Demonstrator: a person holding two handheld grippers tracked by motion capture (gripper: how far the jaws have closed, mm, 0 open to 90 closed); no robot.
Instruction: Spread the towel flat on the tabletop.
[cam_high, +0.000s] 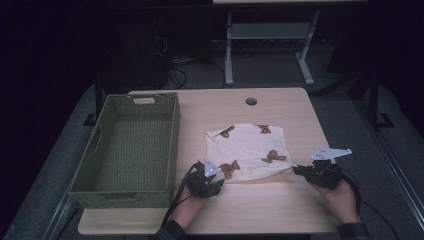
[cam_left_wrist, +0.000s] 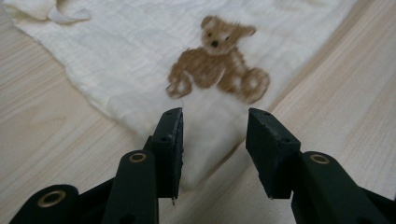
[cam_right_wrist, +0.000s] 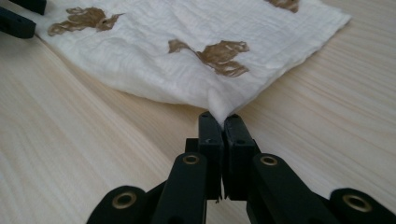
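A cream cloth (cam_high: 248, 150) printed with brown teddy bears lies flat on the wooden table (cam_high: 260, 205). My left gripper (cam_high: 216, 176) is at its near left corner. In the left gripper view that gripper (cam_left_wrist: 214, 122) stands open, and the cloth's corner (cam_left_wrist: 205, 140) lies between the jaws without being pinched. My right gripper (cam_high: 296, 170) is at the near right corner. In the right gripper view its jaws (cam_right_wrist: 223, 122) are shut on the cloth's corner (cam_right_wrist: 219, 105), which bunches up where they meet.
A green woven basket (cam_high: 131, 150) stands empty on the table's left side, close to my left hand. A round cable hole (cam_high: 251, 101) sits near the table's far edge. A white desk frame (cam_high: 270, 45) stands on the floor beyond.
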